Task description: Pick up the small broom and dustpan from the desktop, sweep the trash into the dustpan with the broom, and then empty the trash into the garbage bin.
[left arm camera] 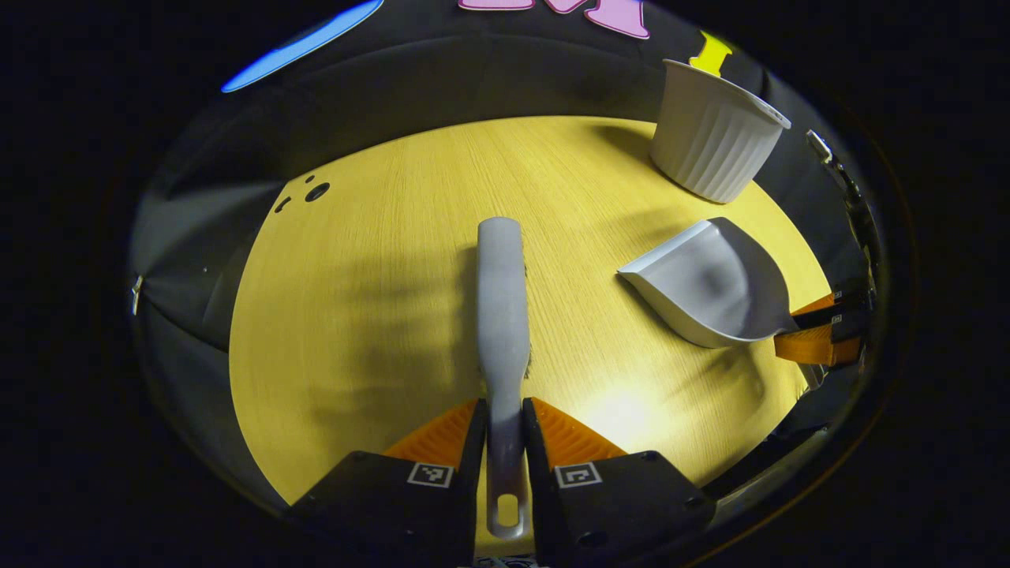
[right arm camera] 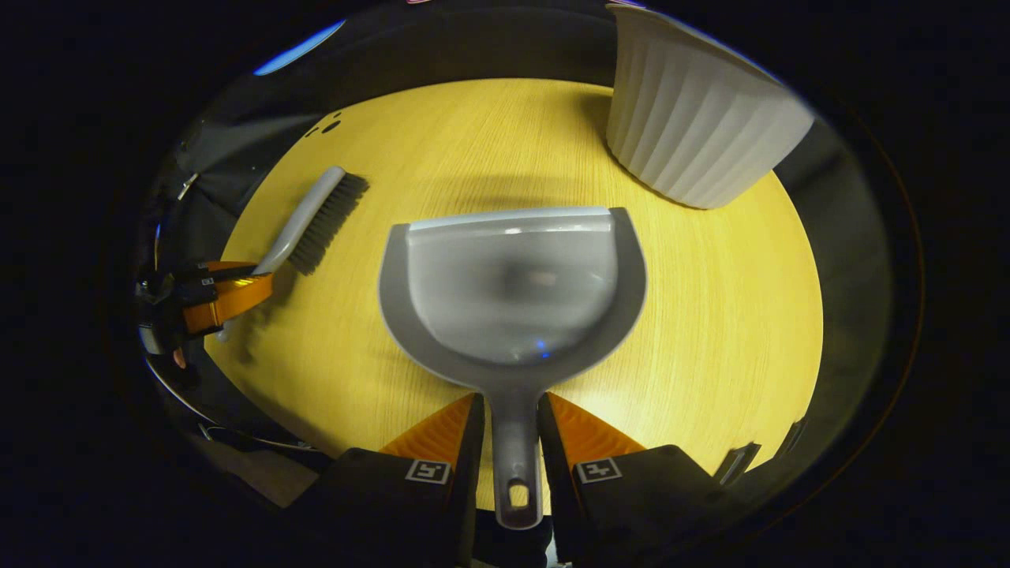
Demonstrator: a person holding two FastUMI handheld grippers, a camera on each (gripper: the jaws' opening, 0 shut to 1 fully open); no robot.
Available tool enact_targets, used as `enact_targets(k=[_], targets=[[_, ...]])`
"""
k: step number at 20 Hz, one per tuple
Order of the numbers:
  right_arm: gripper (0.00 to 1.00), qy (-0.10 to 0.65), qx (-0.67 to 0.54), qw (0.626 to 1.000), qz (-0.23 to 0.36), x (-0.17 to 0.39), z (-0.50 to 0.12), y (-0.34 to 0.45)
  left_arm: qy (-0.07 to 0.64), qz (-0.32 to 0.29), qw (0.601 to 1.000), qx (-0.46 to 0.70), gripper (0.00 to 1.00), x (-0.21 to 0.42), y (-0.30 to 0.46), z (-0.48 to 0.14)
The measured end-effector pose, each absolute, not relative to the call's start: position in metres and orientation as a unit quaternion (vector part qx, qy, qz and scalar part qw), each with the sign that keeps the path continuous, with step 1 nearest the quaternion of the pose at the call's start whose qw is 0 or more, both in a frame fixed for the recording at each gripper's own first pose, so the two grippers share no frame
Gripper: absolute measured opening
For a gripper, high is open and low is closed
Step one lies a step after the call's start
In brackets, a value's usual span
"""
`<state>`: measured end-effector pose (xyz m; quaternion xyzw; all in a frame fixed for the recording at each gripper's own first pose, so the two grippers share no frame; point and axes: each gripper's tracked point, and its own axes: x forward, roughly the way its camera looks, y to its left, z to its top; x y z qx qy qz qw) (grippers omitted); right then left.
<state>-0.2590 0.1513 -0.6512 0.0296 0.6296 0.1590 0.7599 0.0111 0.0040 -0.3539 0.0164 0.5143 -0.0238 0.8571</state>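
Observation:
In the left gripper view my left gripper [left arm camera: 503, 410] is shut on the handle of the small grey broom [left arm camera: 501, 300], which points away over the wooden desktop [left arm camera: 379, 315]. The grey dustpan [left arm camera: 710, 284] hangs to the right, held by the right gripper [left arm camera: 824, 331]. In the right gripper view my right gripper [right arm camera: 509, 406] is shut on the dustpan's handle, and the dustpan [right arm camera: 513, 292] faces forward with its pan bare. The broom [right arm camera: 312, 221] shows at the left with dark bristles, held by the left gripper [right arm camera: 229, 296]. The white ribbed garbage bin [right arm camera: 694, 118] stands just beyond the dustpan, to its right.
The white bin [left arm camera: 714, 134] stands at the far right of the desktop in the left gripper view. Small dark holes [left arm camera: 316, 192] mark the far left of the desktop. Black cloth walls surround the round desktop edge.

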Motion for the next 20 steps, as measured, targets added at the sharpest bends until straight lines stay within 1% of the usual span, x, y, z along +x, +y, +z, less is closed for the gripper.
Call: enact_targets(k=[2, 4, 5, 6, 10, 14, 16, 17, 18, 20], targets=[[0.41, 0.619, 0.033, 0.768, 0.163, -0.261, -0.632, 0.147, 0.503, -0.024, 0.863, 0.019, 0.34, 0.008, 0.007, -0.339], [0.40, 0.606, 0.038, 0.777, 0.169, -0.261, -0.614, 0.145, 0.487, -0.022, 0.873, 0.021, 0.32, 0.008, 0.009, -0.322], [0.51, 0.598, 0.041, 0.782, 0.173, -0.262, -0.604, 0.146, 0.477, -0.021, 0.878, 0.020, 0.33, 0.008, 0.009, -0.314], [0.41, 0.588, 0.044, 0.788, 0.175, -0.261, -0.595, 0.146, 0.467, -0.020, 0.884, 0.018, 0.33, 0.009, 0.009, -0.302], [0.41, 0.529, 0.072, 0.826, 0.182, -0.245, -0.555, 0.157, 0.408, -0.018, 0.913, 0.008, 0.33, 0.019, 0.002, -0.256], [0.40, 0.458, 0.095, 0.866, 0.176, -0.222, -0.516, 0.161, 0.337, -0.024, 0.941, 0.005, 0.33, 0.030, -0.006, -0.209], [0.42, 0.417, 0.105, 0.885, 0.176, -0.212, -0.496, 0.161, 0.305, -0.028, 0.952, -0.002, 0.35, 0.032, -0.010, -0.186], [0.36, 0.395, 0.107, 0.896, 0.174, -0.207, -0.485, 0.160, 0.291, -0.030, 0.956, -0.005, 0.36, 0.034, -0.015, -0.178], [0.47, 0.373, 0.106, 0.905, 0.173, -0.201, -0.472, 0.158, 0.279, -0.032, 0.960, -0.005, 0.38, 0.034, -0.018, -0.171], [0.47, 0.326, 0.097, 0.925, 0.170, -0.192, -0.447, 0.155, 0.263, -0.036, 0.964, -0.002, 0.40, 0.032, -0.021, -0.159]])
